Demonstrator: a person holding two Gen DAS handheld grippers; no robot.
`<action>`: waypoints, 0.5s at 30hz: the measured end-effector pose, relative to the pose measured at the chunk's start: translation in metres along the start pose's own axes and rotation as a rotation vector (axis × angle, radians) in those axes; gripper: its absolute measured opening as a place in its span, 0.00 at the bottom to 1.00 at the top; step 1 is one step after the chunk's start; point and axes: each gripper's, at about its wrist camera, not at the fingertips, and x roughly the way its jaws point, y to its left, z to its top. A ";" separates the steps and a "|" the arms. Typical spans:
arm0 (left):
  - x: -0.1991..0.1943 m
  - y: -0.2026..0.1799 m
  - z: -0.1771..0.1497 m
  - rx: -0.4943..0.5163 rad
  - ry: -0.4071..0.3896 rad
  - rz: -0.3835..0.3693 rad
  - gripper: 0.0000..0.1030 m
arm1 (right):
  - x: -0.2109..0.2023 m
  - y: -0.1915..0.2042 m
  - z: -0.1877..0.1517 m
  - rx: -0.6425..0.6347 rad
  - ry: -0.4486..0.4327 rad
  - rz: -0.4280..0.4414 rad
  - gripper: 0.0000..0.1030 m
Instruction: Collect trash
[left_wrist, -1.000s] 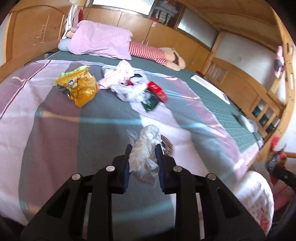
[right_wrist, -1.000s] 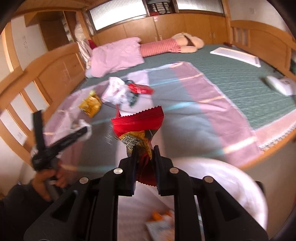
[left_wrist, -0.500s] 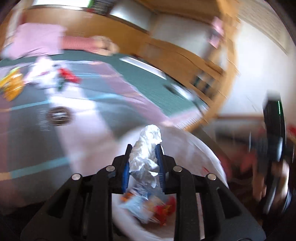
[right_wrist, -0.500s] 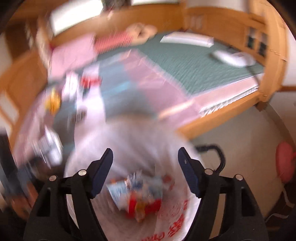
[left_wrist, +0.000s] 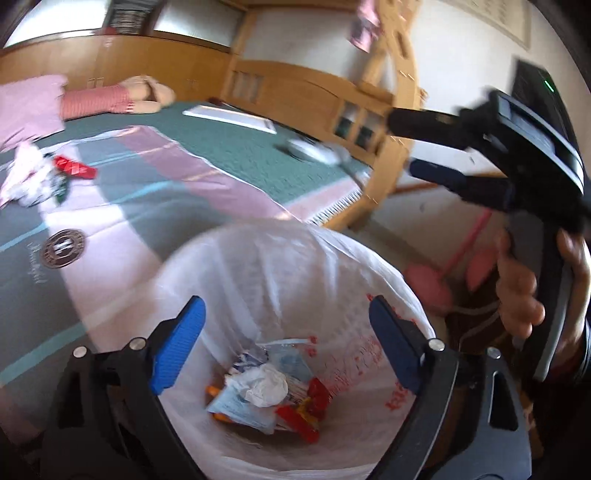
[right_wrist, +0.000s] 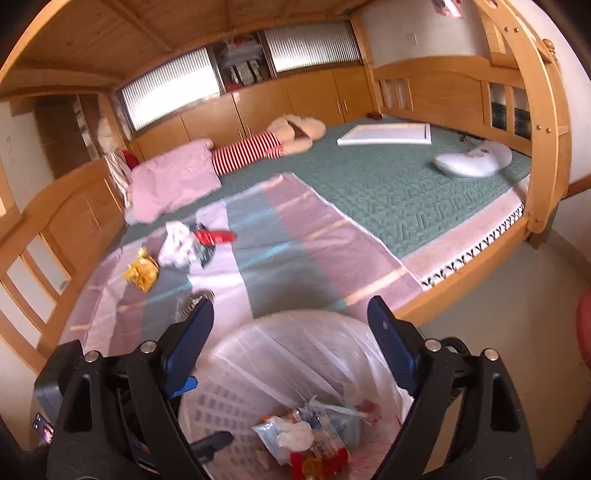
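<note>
**Both grippers open above the lined bin**

Bedroom with a wooden-framed bed (right_wrist: 461, 258) and a striped sheet (right_wrist: 295, 258). I hold the left gripper (left_wrist: 286, 341) and right gripper (right_wrist: 290, 341) over the trash bag (left_wrist: 280, 266); the jaws of both have just been opening and stand wide with nothing between them. A crumpled white wrapper (left_wrist: 267, 386) and a red wrapper (left_wrist: 295, 419) lie inside. More trash (right_wrist: 181, 245) rests on the sheet.

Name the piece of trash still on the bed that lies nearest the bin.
The yellow snack bag. It lies alone, closer to the bin than the white plastic bag and red wrapper beyond.
</note>
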 end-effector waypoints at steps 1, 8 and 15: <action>-0.002 0.006 0.001 -0.023 -0.014 0.012 0.88 | -0.006 0.004 0.001 -0.012 -0.053 -0.025 0.88; -0.033 0.029 0.007 -0.101 -0.166 0.207 0.92 | -0.017 0.033 0.001 -0.131 -0.192 -0.108 0.97; -0.046 0.043 -0.003 -0.023 -0.215 0.484 0.94 | -0.016 0.035 -0.006 -0.060 -0.235 -0.062 0.97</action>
